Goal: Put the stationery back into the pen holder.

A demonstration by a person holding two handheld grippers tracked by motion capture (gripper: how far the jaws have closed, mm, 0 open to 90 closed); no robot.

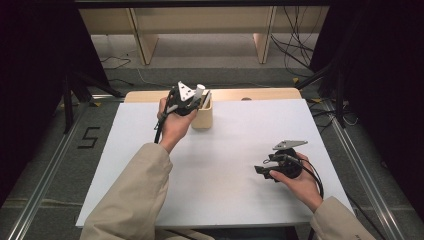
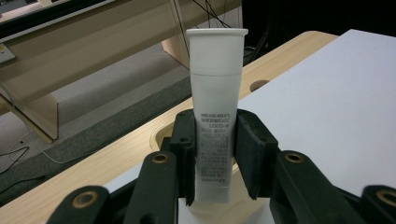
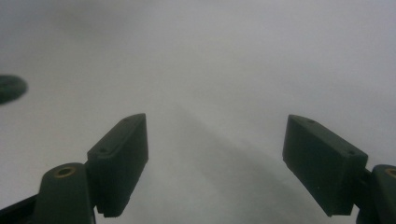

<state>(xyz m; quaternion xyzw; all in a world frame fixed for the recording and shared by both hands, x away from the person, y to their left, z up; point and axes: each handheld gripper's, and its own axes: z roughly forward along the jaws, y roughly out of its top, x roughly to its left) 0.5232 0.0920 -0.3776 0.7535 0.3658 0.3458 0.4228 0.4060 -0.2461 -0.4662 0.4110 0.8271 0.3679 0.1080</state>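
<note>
the left tongs (image 2: 212,158) are clenching a white plastic tube (image 2: 215,93) above a beige cup-shaped holder (image 1: 203,118). a tilted release could be tipping the holder. the right tongs (image 3: 215,163) are resting released on the white counter (image 1: 225,165).

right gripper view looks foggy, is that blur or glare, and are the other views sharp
Right gripper view: blur, the white table top is too close to focus, and the open right gripper is soft-edged. Left gripper view: the white tube is sharp, print readable. High view: evenly lit table, dark surroundings.
</note>
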